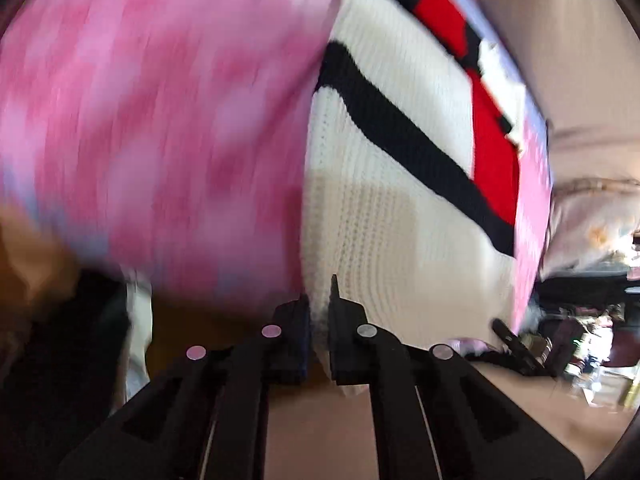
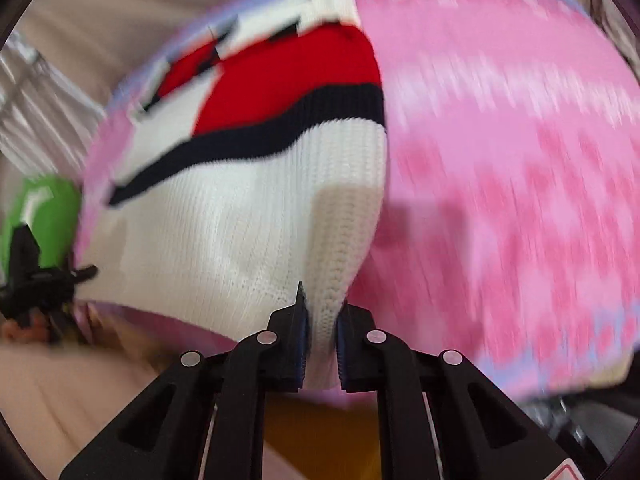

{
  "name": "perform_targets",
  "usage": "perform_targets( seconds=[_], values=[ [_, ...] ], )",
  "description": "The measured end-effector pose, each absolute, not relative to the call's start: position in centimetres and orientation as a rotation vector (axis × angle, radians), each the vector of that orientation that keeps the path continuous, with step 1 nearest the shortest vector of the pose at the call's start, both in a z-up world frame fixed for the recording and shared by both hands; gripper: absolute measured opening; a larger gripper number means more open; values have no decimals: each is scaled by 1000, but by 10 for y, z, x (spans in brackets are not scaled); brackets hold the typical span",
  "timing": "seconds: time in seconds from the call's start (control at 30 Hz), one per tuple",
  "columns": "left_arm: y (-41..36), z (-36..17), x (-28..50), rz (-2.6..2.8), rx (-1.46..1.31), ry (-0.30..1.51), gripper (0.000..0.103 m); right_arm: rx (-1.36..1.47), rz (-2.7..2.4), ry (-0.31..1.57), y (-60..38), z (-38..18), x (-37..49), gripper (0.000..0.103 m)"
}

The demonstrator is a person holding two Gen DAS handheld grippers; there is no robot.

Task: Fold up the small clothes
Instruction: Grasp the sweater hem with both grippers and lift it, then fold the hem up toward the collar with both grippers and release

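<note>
A small white knit sweater (image 1: 384, 160) with a black stripe and red patches hangs in the air in front of a pink patterned cloth (image 1: 160, 120). My left gripper (image 1: 320, 320) is shut on its white edge. In the right wrist view the same sweater (image 2: 224, 216) hangs likewise, and my right gripper (image 2: 322, 332) is shut on another part of its white edge. The right gripper's black tip (image 1: 516, 344) shows at the lower right of the left wrist view. The left gripper (image 2: 36, 280) shows at the left of the right wrist view. Both views are blurred by motion.
The pink cloth (image 2: 500, 160) fills the right of the right wrist view. A green object (image 2: 44, 216) sits at the left behind the other gripper. Cluttered dark items (image 1: 580, 320) lie at the right. A beige surface (image 1: 320, 440) lies below.
</note>
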State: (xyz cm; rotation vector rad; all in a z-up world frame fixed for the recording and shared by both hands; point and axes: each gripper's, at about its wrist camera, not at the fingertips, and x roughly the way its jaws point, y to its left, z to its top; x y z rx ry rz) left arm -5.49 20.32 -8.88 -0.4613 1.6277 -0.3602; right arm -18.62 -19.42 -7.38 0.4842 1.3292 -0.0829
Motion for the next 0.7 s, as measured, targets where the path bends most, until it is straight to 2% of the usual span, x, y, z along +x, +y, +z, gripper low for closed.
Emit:
perform_targets(
  seconds=[0.1,0.17,0.33,0.57,0.7],
  values=[
    [212,-76,-66,-377,-451,1614,5,521,-54,1448,-186,-89,-223,10],
    [205,-61,-58,-415,-430,1558,5,541,-21,1451,-181,-80,-224,10],
    [184,-50,-22,-461,-454,1452,5,560,-24,1248,-198,-47,-170,10],
    [183,3,75,-454,-566,1152,5,608,-34,971,-231,0,-114,10],
    [161,7,137,-397,-519,1081,6,599,-51,883,-252,1,-52,10]
  ],
)
